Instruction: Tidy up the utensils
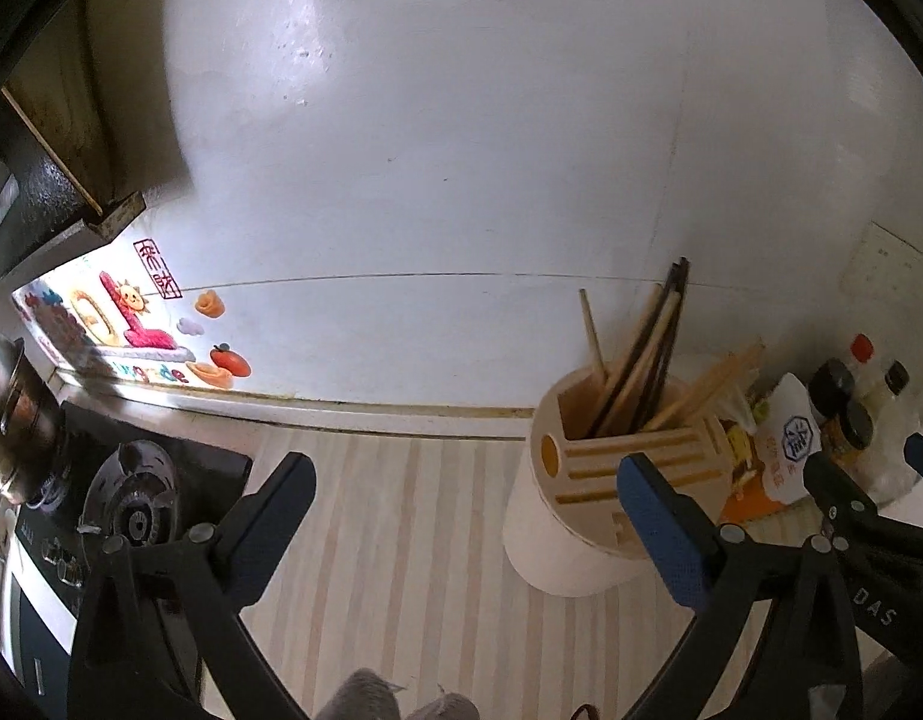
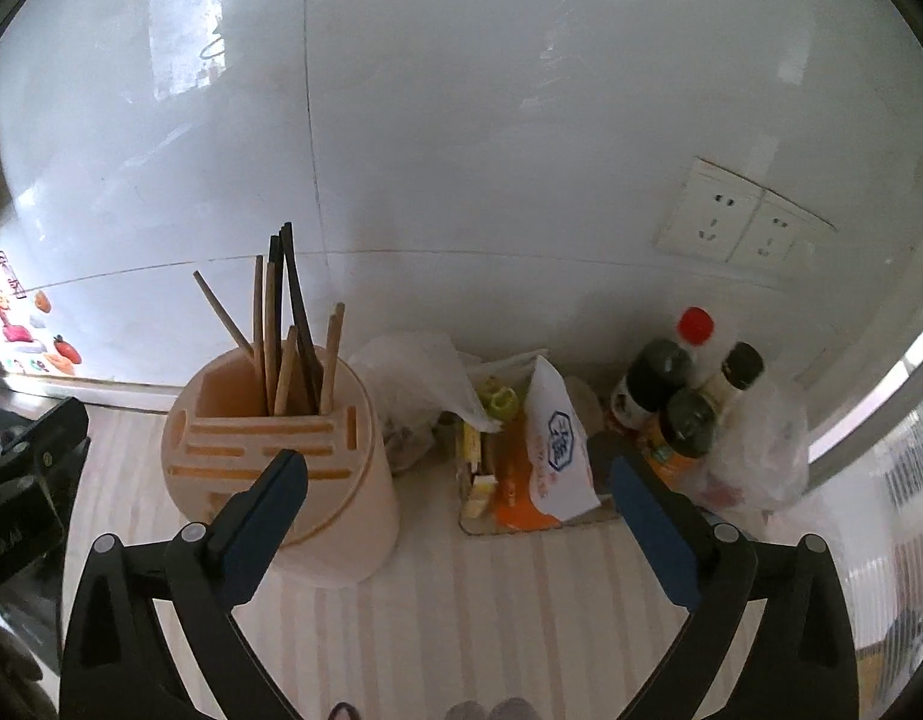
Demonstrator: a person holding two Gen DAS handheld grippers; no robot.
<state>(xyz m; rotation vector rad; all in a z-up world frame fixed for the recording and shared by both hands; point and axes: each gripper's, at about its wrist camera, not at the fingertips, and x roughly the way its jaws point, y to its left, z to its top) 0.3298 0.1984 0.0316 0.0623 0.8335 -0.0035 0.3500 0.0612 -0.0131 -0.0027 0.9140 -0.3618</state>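
A round cream utensil holder point(image 1: 587, 516) with slots in its top stands on the striped counter; it also shows in the right wrist view point(image 2: 335, 516). Several wooden and dark chopsticks point(image 1: 641, 360) stand in its back compartment, also seen from the right wrist point(image 2: 281, 336). My left gripper point(image 1: 467, 480) is open and empty, above the counter just left of the holder. My right gripper point(image 2: 458, 480) is open and empty, its left finger in front of the holder. The right gripper also shows at the right edge of the left wrist view point(image 1: 857, 480).
A gas stove point(image 1: 131, 498) with a metal pot point(image 1: 11, 414) lies at the left. Right of the holder are plastic bags point(image 2: 425, 378), a white packet point(image 2: 560, 444) and sauce bottles point(image 2: 683, 396). Wall sockets point(image 2: 737, 222) sit on the white wall behind.
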